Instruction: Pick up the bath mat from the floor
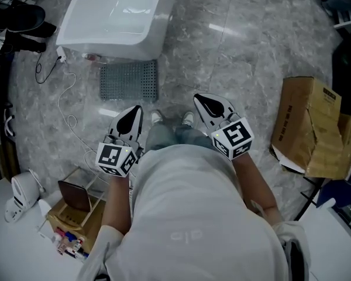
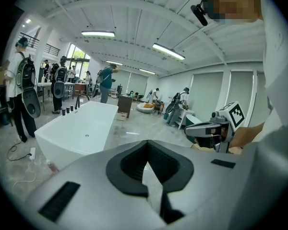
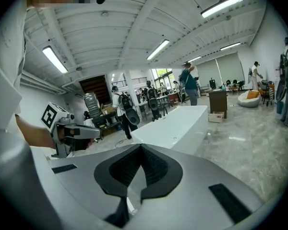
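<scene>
Grey marble floor (image 1: pixel 240 51), head view: the bath mat (image 1: pixel 128 81) lies flat, touching the near end of the white bathtub (image 1: pixel 114 13), with open floor between it and the person's shoes (image 1: pixel 156 117). A cardboard box (image 1: pixel 307 127) stands well apart at the right. The left gripper (image 1: pixel 134 113) and right gripper (image 1: pixel 203 100) hang above the shoes.

Left gripper view: jaws pressed together, empty; bathtub ahead, people beyond.

Right gripper view: jaws likewise together, empty.

Only the head view shows the mat.

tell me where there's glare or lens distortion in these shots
Head view: light glares in streaks on the glossy floor and on the white bathtub, but the bath mat is crisp. Left gripper view and right gripper view: heavy fisheye bends the ceiling, corners go black, strip lights flare.
</scene>
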Demonstrator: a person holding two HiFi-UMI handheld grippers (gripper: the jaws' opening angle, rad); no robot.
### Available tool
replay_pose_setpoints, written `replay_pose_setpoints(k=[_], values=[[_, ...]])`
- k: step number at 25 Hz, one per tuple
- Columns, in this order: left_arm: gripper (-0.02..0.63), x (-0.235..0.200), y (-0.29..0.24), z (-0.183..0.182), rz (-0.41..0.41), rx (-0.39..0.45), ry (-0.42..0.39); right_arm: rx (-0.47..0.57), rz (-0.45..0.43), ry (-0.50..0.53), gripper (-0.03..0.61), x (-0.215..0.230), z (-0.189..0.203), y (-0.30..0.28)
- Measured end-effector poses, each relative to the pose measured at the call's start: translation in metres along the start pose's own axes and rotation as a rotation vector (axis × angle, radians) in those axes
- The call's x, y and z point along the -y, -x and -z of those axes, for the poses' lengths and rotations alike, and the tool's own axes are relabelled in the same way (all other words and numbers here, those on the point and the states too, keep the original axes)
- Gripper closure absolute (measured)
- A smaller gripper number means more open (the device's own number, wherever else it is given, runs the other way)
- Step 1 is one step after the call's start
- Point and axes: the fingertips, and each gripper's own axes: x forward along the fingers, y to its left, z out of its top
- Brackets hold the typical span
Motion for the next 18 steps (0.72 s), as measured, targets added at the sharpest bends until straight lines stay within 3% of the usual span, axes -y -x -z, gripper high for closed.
replay_pose_setpoints(k=[10,18], values=[[0.600,-0.049,-0.033,0.022,0.027,-0.074,0.076,-0.060,0.054,-0.066,0.554,0.014,0.014,-0.037],[0.599,-0.082,-0.071,0.063,0.082,-0.198,0.118,-0.128,0.125,-0.116,0.554,0.026,0.043,-0.068]])
